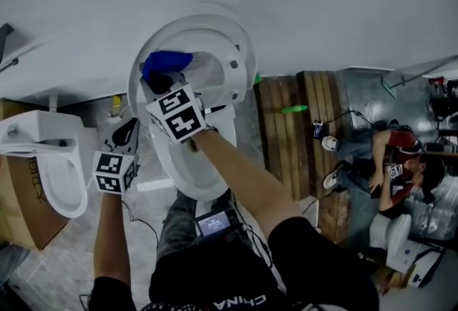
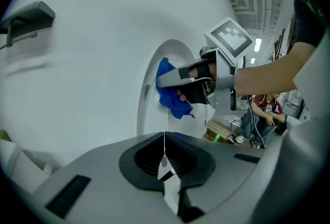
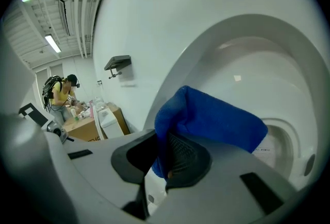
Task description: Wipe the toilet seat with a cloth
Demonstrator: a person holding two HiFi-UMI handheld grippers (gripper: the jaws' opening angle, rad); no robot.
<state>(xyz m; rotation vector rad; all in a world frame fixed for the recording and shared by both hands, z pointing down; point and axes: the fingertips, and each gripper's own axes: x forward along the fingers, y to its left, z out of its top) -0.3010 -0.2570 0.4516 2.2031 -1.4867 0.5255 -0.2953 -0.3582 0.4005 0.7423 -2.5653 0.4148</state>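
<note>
My right forearm crosses the bowl (image 1: pixel 187 170) in the head view, so most of its inside is covered and I cannot tell what is in it. The right gripper (image 1: pixel 166 79) has its tips buried in the cloth (image 1: pixel 166 61), and from above I see only the marker cube and the blue bundle ahead of it. In the right gripper view that gripper (image 3: pixel 165 164) has its jaws clamped on the cloth (image 3: pixel 211 120), which folds over them and hides where it meets the porcelain. The cloth lies at the upper left of the raised seat (image 1: pixel 240 63), against its inner edge. I cannot tell whether it presses on the ring or on the surface behind it.

The left gripper (image 1: pixel 127 134) hangs left of the bowl, apart from it. In its own view its jaws (image 2: pixel 165 158) meet tip to tip with nothing between them, and the right gripper and cloth (image 2: pixel 167 91) show beyond.

A second toilet (image 1: pixel 54 159) at the left is cut by the frame edge, just beside a cardboard box (image 1: pixel 18 209) whose contents I cannot see. A person (image 1: pixel 390 166) sits at the right beside a pallet (image 1: pixel 293 131).
</note>
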